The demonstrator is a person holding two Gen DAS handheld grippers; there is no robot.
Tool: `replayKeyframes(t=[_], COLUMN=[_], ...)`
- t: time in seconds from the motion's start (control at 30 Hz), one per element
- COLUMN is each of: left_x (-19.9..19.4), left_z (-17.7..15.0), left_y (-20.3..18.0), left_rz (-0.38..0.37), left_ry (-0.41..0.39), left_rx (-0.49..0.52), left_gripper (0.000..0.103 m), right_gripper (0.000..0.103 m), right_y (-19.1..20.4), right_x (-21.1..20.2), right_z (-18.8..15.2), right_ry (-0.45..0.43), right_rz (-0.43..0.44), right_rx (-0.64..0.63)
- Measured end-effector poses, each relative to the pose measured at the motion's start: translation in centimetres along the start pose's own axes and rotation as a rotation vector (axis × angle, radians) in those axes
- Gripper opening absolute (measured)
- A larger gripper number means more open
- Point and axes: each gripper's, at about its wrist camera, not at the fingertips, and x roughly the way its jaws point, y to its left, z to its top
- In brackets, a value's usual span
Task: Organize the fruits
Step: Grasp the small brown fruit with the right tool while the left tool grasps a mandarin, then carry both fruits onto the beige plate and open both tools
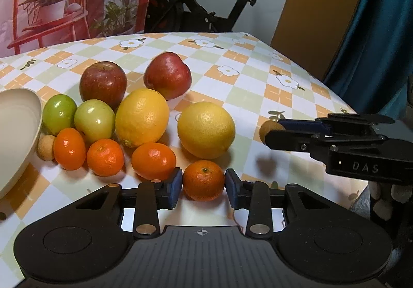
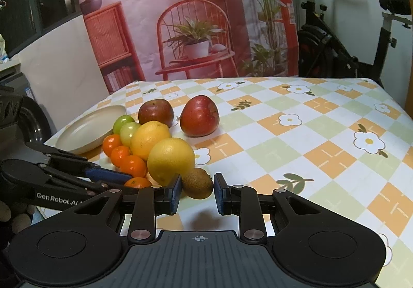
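Table (image 1: 258, 76): checked cloth with a flower print carries all the fruit, which is grouped at its left side; the right side is bare.
Left gripper (image 1: 204, 184): nearest the viewer, angled down, with its jaws closed against the two sides of a mandarin (image 1: 204, 179) that sits on the cloth. Judged a grasp just made, with the lift not yet begun.
Right gripper (image 2: 197, 192): jaws pinch a kiwi (image 2: 198, 183) by its flanks. Its shadow lies on the cloth below, so it is held clear of the table, to the right of the pile, probably awaiting a place.
Mandarin row (image 1: 105, 157): three more lie just left of the gripped one, side by side, so like already sits with like.
Small tan fruit (image 1: 46, 147): at the row's left end, touching the plate's edge; its kind cannot be told.
Yellow citrus (image 1: 206, 130): two large ones behind the mandarins, the right one standing apart.
Green fruits (image 1: 94, 120): a touching pair left of the citrus.
Red apples (image 1: 167, 75): two at the far side of the pile.
Plate (image 2: 85, 130): beige and empty, at the far left, the likely destination.
Background: printed backdrop of a red chair and plants; an exercise bike (image 1: 206, 4) stands beyond the far edge.
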Motion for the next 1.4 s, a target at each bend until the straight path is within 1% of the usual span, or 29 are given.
replayKeyframes(t=[0.13, 0.23, 0.33, 0.6, 0.8, 0.93, 1.07, 1.2, 1.4], left_x=[-0.7, -1.6, -2.7, -5.8, -7.5, -8.4, -9.1, -10.3, -11.8], left_z=[0.1, 0.4, 0.9, 2.4, 2.8, 3.0, 3.3, 3.9, 4.6], left_y=[0.4, 0.4, 0.8, 3.4, 5.3, 7.3, 9.2, 11.8, 16.8], left_rz=[-0.002, 0.01, 0.028, 0.099, 0.153, 0.198, 0.242, 0.288, 0.356], left_ry=[-0.018, -0.047, -0.078, -0.159, -0.195, -0.212, -0.228, -0.252, -0.255], left_rx=[-0.019, -0.014, -0.031, -0.098, -0.135, -0.164, -0.205, -0.228, -0.27], left_gripper=[0.038, 0.038, 0.038, 0.038, 0.038, 0.038, 0.038, 0.038, 0.038], right_gripper=[0.025, 0.025, 0.025, 0.025, 0.025, 0.025, 0.025, 0.025, 0.025], right_y=[0.0, 0.3, 0.6, 2.1, 3.8, 4.9, 5.7, 7.7, 11.4], right_x=[0.0, -0.1, -0.1, 0.5, 1.9, 2.9, 4.5, 7.0, 12.7], right_z=[0.0, 0.2, 0.6, 2.8, 4.7, 6.2, 7.9, 9.7, 13.1], right_ry=[-0.002, -0.004, -0.009, -0.02, -0.021, -0.014, 0.003, 0.026, 0.056], right_rz=[0.0, 0.003, 0.007, 0.04, 0.066, 0.082, 0.119, 0.142, 0.178], right_rx=[0.0, -0.008, -0.018, -0.066, -0.102, -0.123, -0.113, -0.163, -0.244])
